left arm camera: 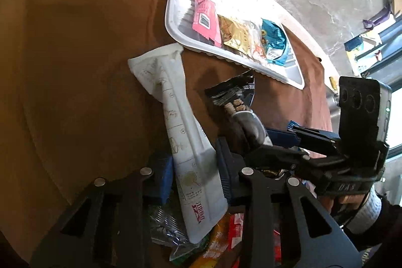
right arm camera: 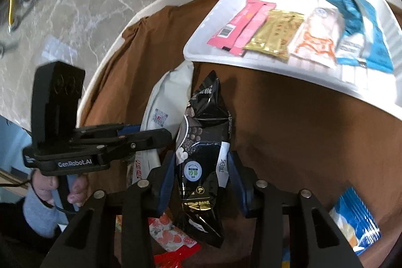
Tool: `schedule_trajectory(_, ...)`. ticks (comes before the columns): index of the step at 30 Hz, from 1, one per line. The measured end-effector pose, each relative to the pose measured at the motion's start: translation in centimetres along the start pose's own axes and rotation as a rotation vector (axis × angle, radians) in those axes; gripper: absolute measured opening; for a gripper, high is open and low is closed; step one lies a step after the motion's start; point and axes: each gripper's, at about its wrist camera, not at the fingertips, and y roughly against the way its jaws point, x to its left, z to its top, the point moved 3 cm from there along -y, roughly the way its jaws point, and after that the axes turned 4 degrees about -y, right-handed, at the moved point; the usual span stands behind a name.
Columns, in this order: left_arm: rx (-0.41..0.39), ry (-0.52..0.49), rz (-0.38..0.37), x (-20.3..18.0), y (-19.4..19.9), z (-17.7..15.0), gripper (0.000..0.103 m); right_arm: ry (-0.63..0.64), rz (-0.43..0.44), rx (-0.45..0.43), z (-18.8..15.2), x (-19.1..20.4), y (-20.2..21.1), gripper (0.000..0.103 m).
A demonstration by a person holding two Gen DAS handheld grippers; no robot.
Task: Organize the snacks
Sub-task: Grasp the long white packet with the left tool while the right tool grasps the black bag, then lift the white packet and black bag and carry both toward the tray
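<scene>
My left gripper (left arm camera: 194, 173) is shut on a long white snack packet (left arm camera: 176, 117), held above the brown cloth. My right gripper (right arm camera: 202, 175) is shut on a black snack packet (right arm camera: 203, 155), also lifted; it shows in the left wrist view (left arm camera: 233, 94) beside the white one. A white tray (left arm camera: 176, 16) lies ahead at the cloth's far edge and holds a pink bar (left arm camera: 204, 16), a gold packet (left arm camera: 233, 35), an orange-and-clear packet (left arm camera: 256, 47) and a blue packet (left arm camera: 273, 42). The tray also shows in the right wrist view (right arm camera: 226, 4).
A pile of loose snacks (left arm camera: 221, 237) lies on the brown cloth (left arm camera: 75, 54) under the grippers, with red and orange wrappers (right arm camera: 170, 237). A blue-and-white bag (right arm camera: 354, 215) lies at the right. The round white table rim (right arm camera: 155, 6) borders marble floor.
</scene>
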Motion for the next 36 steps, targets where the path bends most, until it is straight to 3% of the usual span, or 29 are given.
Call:
schedule_trajectory(8, 0.009, -0.009, -0.022, -0.2, 0.2, -0.1, 0.027, -0.047, 0.024, -0.037, 0.0, -0.4, 2.1, 0.044)
schedule_trajectory(15, 0.04, -0.063, 0.063, -0.7, -1.0, 0.1, 0.027, -0.051, 0.007, -0.044, -0.4, -0.3, 2.3, 0.045)
schedule_trajectory(25, 0.095, -0.134, 0.068, -1.3, -1.7, 0.8, 0.027, -0.09, -0.015, -0.029, -0.4, -1.0, 1.3, 0.045)
schedule_trajectory(31, 0.087, -0.111, 0.047, -1.0, -1.8, 0.9, 0.027, -0.127, -0.01, -0.013, -0.4, -1.7, 0.3, 0.046)
schedule_trajectory(36, 0.067, -0.142, 0.077, -1.4, -1.8, 0.7, 0.027, -0.111, -0.024, -0.006, -0.3, -1.4, 0.2, 0.047)
